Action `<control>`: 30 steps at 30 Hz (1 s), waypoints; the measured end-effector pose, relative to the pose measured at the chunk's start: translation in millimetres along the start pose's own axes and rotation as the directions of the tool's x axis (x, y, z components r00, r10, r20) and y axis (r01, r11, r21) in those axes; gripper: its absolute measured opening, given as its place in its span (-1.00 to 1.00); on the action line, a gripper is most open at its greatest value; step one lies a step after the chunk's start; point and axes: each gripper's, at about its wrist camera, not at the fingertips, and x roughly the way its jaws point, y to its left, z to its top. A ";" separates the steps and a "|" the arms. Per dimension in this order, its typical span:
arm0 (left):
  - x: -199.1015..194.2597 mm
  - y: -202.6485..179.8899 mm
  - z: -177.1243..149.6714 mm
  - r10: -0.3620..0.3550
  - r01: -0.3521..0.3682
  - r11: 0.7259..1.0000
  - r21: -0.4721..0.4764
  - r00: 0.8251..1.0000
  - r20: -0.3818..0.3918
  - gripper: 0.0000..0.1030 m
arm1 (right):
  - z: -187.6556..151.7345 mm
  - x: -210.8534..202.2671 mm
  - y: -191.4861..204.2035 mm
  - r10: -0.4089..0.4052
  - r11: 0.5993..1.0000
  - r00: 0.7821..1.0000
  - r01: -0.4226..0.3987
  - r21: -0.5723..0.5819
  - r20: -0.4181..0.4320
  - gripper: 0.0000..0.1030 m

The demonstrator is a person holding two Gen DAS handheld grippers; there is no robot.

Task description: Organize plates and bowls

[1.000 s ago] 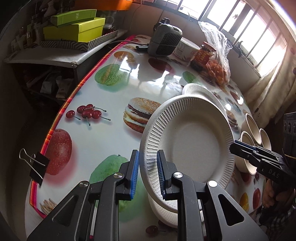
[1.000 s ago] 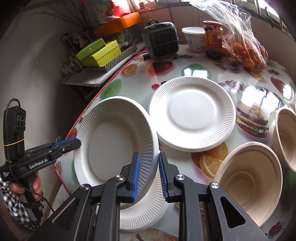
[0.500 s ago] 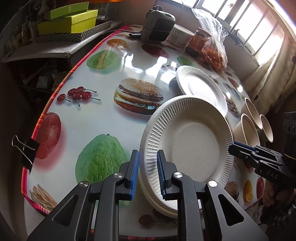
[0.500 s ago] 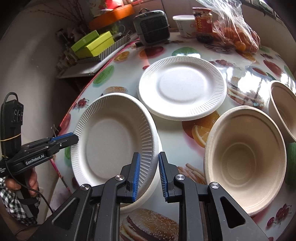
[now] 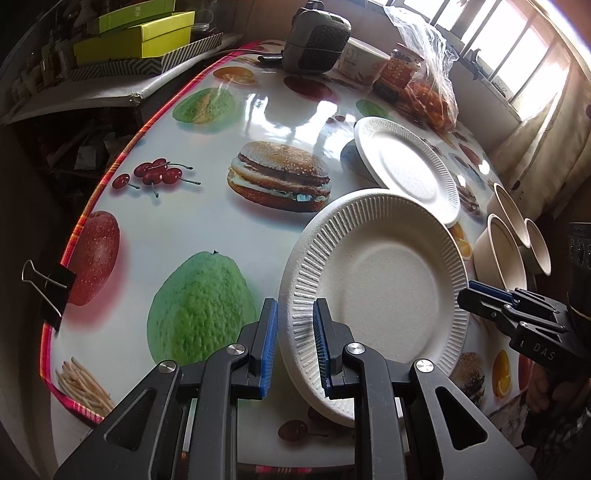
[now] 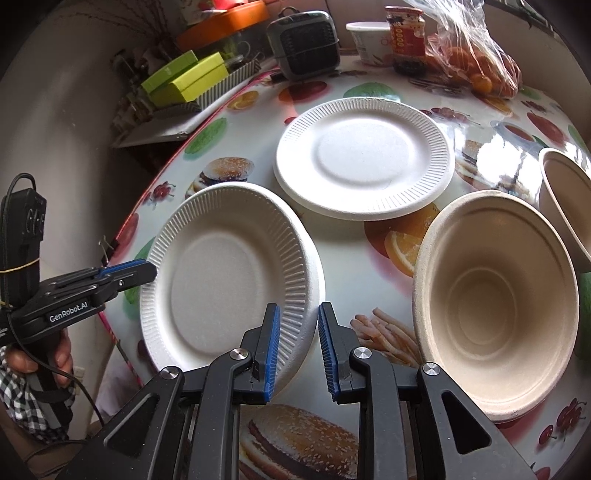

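A white paper plate (image 5: 376, 291) (image 6: 221, 280) hangs slightly tilted just over a second plate (image 5: 332, 410) at the near table edge. My left gripper (image 5: 293, 314) (image 6: 129, 271) is shut on its left rim. My right gripper (image 6: 297, 317) (image 5: 476, 291) is shut on the opposite rim. Another white plate (image 5: 402, 166) (image 6: 364, 151) lies flat farther in. A tan bowl (image 6: 495, 295) (image 5: 498, 247) sits to the right, with another bowl (image 6: 565, 199) behind it.
At the table's far end stand a grey heater (image 5: 316, 37), a white cup (image 6: 369, 37), a red jar (image 6: 404, 40) and a bag of oranges (image 5: 428, 85). A binder clip (image 5: 48, 291) grips the left table edge. Green boxes (image 5: 136, 33) lie on a side shelf.
Both grippers have come down with the plate between them. It now sits lower and flatter, close over the plate beneath it.
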 end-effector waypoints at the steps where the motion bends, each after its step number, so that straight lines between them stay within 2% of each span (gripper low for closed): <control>1: 0.5 -0.1 -0.4 0.001 -0.001 1.000 0.001 1.000 -0.001 -0.62 | -0.2 0.1 0.0 -0.002 1.000 1.000 0.002 -0.001 0.000 -0.57; 25: 1.4 -1.1 -1.2 -0.004 0.004 1.000 0.003 1.000 -0.002 -0.46 | -0.8 1.5 -0.8 -0.020 1.000 1.000 0.020 -0.003 0.003 -0.57; 28: 1.2 -1.0 -0.3 -0.006 0.006 1.000 0.000 1.000 0.000 -0.45 | -0.4 1.0 -0.7 -0.024 1.000 1.000 0.024 -0.005 0.005 -0.50; 30: 0.4 -0.7 0.4 -0.006 0.006 1.000 -0.004 1.000 0.003 -0.34 | 0.0 -1.2 0.0 -0.025 1.000 1.000 0.025 -0.004 0.010 -0.38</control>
